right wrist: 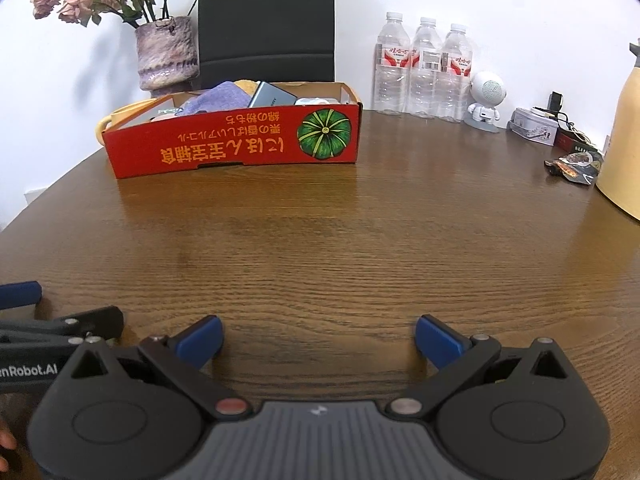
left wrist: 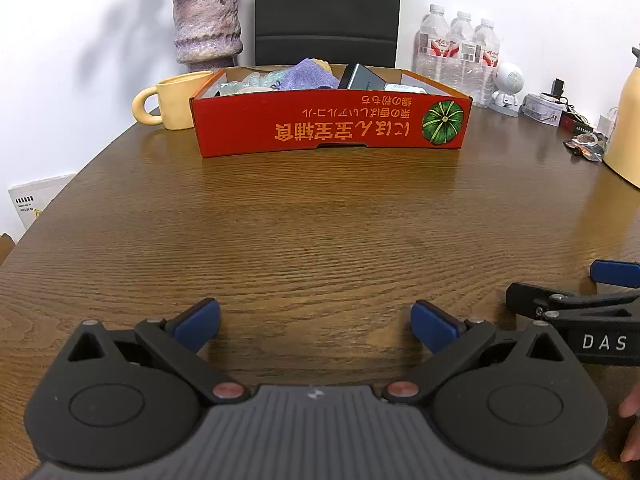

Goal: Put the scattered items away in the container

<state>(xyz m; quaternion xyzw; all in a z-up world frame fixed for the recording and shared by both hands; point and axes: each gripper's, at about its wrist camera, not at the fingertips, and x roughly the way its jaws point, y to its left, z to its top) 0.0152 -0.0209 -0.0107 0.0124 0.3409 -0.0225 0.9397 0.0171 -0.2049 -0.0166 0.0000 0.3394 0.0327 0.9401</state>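
1. Both grippers hung low over the near part of the wooden table (left wrist: pixel 320 216), side by side. The left gripper (left wrist: pixel 316 324) had its blue pads spread wide with nothing between them, and the right gripper (right wrist: pixel 318 340) was spread and empty likewise.
2. The table between the grippers and the box was bare, so the tidying looked finished or nearly so. The sound move, I judged, was to check the far right edge before stopping: a crumpled wrapper (right wrist: pixel 574 166) lay there beside a yellow jug (right wrist: pixel 620 140), and might count as a stray.
3. If it did, the right gripper was the nearer one; the foil would crush easily, so a light pinch would do.
4. The red box (left wrist: pixel 328 124) stood at the far middle of the table, beside a yellow mug (left wrist: pixel 172 100). It was shallow cardboard with a green pumpkin picture, and held a purple cloth (left wrist: pixel 310 74), a dark flat case (left wrist: pixel 362 78) and other small things.
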